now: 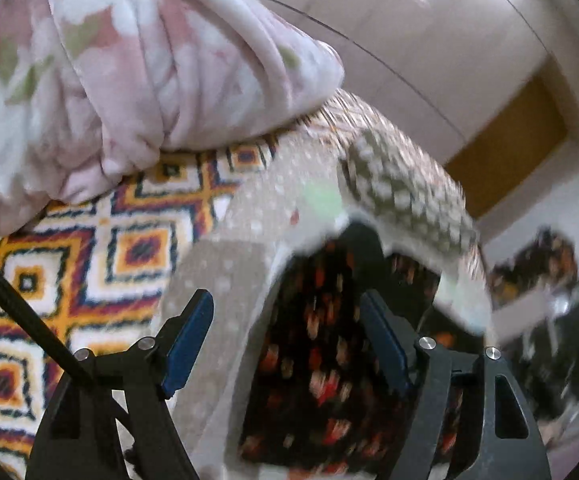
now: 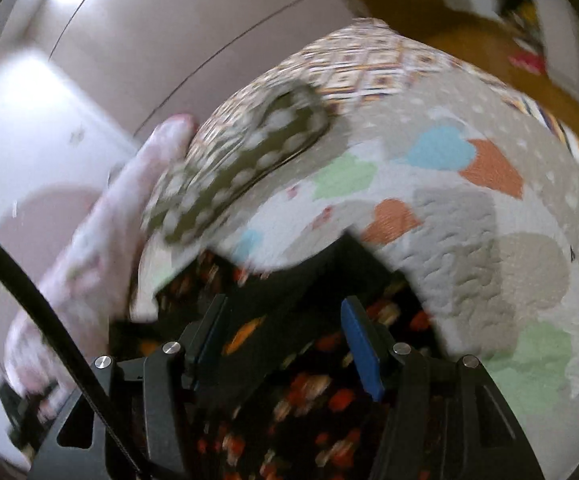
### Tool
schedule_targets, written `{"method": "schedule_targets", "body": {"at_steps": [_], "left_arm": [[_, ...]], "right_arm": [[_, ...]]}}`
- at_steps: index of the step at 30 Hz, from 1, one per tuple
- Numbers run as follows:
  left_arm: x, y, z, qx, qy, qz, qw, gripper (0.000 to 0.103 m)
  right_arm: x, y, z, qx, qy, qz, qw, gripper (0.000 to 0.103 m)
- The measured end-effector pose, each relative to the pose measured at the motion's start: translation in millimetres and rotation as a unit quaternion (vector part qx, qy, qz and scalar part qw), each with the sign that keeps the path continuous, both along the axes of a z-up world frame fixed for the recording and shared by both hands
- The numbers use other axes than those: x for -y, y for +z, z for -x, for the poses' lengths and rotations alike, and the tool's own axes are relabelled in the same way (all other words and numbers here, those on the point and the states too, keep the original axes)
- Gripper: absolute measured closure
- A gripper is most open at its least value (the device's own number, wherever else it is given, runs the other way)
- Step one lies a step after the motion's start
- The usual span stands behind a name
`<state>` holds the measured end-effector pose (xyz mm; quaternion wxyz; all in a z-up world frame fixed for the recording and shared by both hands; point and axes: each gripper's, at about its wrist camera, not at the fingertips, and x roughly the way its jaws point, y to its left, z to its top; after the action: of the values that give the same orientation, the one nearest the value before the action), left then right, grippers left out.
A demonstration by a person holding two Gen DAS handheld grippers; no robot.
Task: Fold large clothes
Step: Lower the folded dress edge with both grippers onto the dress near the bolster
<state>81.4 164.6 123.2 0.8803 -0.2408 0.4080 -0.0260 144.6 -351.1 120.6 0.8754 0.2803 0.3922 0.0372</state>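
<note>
Left wrist: left tool (image 1: 285,344) spread, nothing pinched; one grey quilted garment (image 1: 249,216) lies on the patterned bed (image 1: 89,248), its hem at the bed edge. Pink duvet (image 1: 109,80) crowds the far side.
Right wrist: right tool (image 2: 285,340) spread, empty; same garment (image 2: 469,220) covers the bed to its near edge.

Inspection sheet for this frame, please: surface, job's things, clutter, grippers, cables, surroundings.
Surface: bed cover with diamond pattern.
Job's things: quilted blanket with coloured hearts, draped over the bed edge; dark flowered cloth below it.
Clutter: pink flowered duvet bunched on the bed; polka-dot cloth.
Grippers: left gripper open; right gripper open; nothing clamped.
Cables: black cable beside the left gripper.
Surroundings: glossy wardrobe.
</note>
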Motion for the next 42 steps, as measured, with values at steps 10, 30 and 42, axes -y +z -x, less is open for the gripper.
{"method": "schedule_targets", "body": {"at_steps": [10, 30, 42], "left_arm": [[56, -82, 37, -0.029, -0.107, -0.1, 0.9888, 0.028], [48, -102, 51, -0.01, -0.095, -0.074, 0.9927, 0.04], [51, -67, 74, 0.046, -0.077, -0.079, 0.9928, 0.04]], "right_arm": [[-203, -11, 10, -0.032, 0.265, 0.093, 0.959, 0.04], [-320, -37, -106, -0.069, 0.214, 0.37, 0.901, 0.1], [-225, 16, -60, -0.054, 0.169, 0.36, 0.916, 0.05]]}}
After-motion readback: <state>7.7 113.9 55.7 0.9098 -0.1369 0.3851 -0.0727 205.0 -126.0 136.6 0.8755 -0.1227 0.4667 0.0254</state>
